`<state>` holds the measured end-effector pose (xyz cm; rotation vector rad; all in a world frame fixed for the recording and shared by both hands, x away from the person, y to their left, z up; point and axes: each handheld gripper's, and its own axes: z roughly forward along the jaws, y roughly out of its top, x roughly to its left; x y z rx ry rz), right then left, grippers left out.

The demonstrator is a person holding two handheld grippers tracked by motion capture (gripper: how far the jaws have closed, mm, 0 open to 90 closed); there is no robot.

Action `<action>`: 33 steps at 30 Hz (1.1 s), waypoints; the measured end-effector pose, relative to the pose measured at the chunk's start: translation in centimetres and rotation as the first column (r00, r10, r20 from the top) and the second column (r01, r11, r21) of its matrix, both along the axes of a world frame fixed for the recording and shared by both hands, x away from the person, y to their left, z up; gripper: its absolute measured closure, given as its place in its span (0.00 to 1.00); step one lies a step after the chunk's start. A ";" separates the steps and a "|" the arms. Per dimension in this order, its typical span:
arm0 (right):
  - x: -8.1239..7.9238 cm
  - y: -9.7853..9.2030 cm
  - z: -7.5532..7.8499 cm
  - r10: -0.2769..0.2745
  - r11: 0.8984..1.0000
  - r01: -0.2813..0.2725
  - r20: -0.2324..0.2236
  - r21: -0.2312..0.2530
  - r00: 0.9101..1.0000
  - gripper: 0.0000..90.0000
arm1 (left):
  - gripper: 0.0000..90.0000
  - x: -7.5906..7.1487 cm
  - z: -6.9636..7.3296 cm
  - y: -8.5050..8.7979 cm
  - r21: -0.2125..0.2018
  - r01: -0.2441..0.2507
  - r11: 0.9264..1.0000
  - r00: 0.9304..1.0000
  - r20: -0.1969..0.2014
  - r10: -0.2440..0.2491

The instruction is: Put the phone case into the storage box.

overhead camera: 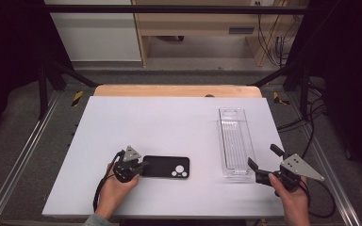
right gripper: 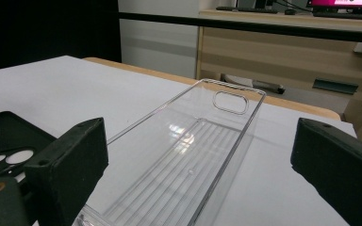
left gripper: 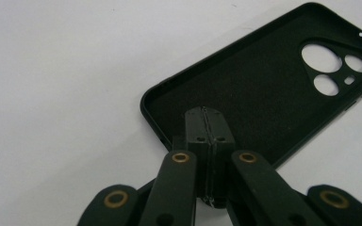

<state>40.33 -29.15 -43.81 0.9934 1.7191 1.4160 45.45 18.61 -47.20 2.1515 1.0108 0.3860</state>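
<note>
Left gripper, jaws pressed together on nothing, rests over our black phone case, left of the clear tray; right gripper gapes. We judge gripping the case comes next.

We see a white board covering the table, and a strip of the wooden tabletop shows past its far edge. Beyond that edge stands a light wooden desk, with a white cabinet to its left. Cables hang beyond the far right corner. Yellow-and-black tape marks lie on the grey floor near the two far corners, and metal rails run along the left and right edges.
</note>
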 end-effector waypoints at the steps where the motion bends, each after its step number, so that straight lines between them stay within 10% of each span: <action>1: 0.0 0.0 0.0 0.000 1.000 0.000 -0.001 0.002 1.000 0.05 | 1.00 0.0 0.0 0.0 0.001 0.001 1.000 1.000 -0.002 -0.001; 33: 0.1 0.2 -0.2 0.002 1.000 -0.002 -0.015 0.001 1.000 0.05 | 1.00 -4.3 0.1 0.1 -0.033 0.058 0.998 0.991 -0.117 -0.061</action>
